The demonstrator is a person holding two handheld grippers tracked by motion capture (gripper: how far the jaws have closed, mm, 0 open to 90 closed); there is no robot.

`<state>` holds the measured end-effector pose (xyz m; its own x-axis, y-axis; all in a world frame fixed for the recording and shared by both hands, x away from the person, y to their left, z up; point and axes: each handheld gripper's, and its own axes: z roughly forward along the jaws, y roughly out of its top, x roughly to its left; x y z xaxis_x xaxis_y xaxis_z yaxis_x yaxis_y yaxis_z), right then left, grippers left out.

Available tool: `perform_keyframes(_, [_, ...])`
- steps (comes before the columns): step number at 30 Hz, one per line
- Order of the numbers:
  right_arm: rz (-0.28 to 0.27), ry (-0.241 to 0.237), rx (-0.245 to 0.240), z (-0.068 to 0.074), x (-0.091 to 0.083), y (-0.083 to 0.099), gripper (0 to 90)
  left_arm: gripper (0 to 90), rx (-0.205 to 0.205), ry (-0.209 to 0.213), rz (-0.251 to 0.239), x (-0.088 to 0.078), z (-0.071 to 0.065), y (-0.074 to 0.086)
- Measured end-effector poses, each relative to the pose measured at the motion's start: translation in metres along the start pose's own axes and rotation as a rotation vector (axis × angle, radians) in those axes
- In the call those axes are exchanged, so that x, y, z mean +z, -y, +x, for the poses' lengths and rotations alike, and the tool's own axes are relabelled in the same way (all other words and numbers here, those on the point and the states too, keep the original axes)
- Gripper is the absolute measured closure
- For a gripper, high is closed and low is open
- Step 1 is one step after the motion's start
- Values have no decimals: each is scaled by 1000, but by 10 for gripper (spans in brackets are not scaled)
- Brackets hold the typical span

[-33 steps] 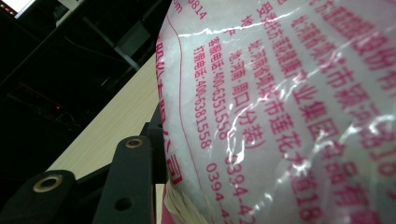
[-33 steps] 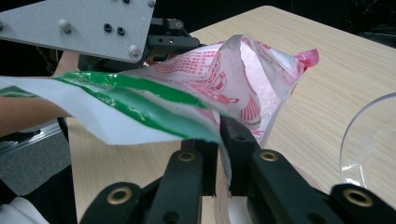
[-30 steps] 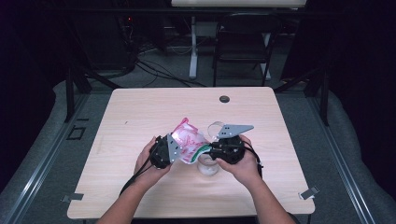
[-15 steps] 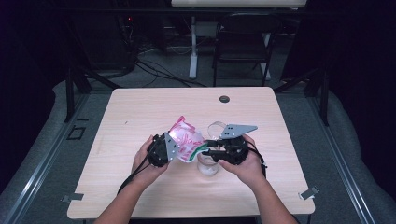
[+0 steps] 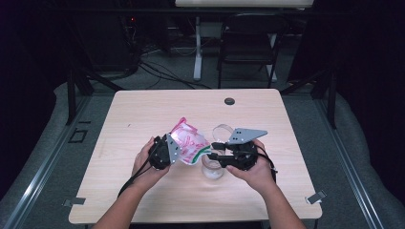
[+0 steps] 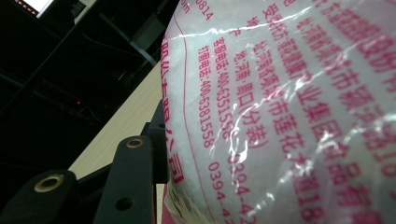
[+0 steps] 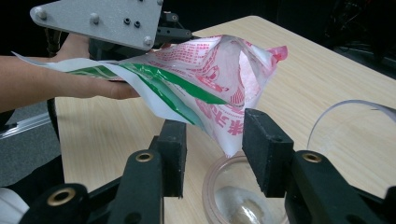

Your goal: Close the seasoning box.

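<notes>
Pink-printed bag [image 5: 188, 143] of white granules hangs tilted over the middle of the bench [image 5: 143, 109], its torn corner pointing down at the clear cup [image 5: 212, 167] that stands at about four o'clock from it. The left tool [image 5: 165, 151] clamps the bag's fat end; in the left gripper view the film presses against a black pad [image 6: 161, 140], so the grip looks firm. The right tool [image 7: 212, 149] has just been opening: its jaws now stand apart with the bag's lower corner [image 7: 229, 135] between them, and neither pad presses on it. A clear lid [image 5: 223, 130] lies just beyond the cup, toward twelve o'clock.

The step in hand reads as pouring. To do it well, keep the spout corner directly above the cup's mouth, raise the left tool's end slowly so the granules slide rather than rush, and keep the right tool's jaws close around the corner to guide it without pinching the opening shut.
</notes>
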<state>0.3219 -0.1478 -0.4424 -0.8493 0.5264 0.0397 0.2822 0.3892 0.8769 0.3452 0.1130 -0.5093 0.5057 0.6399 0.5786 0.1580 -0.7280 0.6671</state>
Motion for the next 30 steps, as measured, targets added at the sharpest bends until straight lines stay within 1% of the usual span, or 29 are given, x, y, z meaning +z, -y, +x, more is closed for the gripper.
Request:
perform_keyframes(2, [-8,4,0,0,-1,0,588,584,1,4,6,0,0,0])
perform_keyframes(3, [-9,8,-7,0,-2,-1,577,584,4,3,8,1,0,0])
perform_keyframes(4, [-25,18,-31,0,-2,-1,557,584,4,4,11,1,0,0])
perform_keyframes(5, [-28,31,-52,0,-2,-1,554,584,7,4,12,1,1,0])
perform_keyframes(6, [-30,34,-64,1,-2,-1,554,584,6,4,12,2,1,0])
perform_keyframes(9, [-27,26,-94,3,-1,-2,557,584,9,2,17,2,1,0])
perform_keyframes(13, [-21,37,-127,6,0,-3,569,584,15,5,21,3,0,0])
perform_keyframes(18, [-24,35,-145,9,-1,-5,582,584,22,8,24,5,-2,0])
perform_keyframes(23, [-24,34,-153,11,-1,-7,584,585,28,9,26,6,-4,-1])
perform_keyframes(30, [-16,39,-165,13,3,-7,583,584,36,12,15,6,-7,-4])
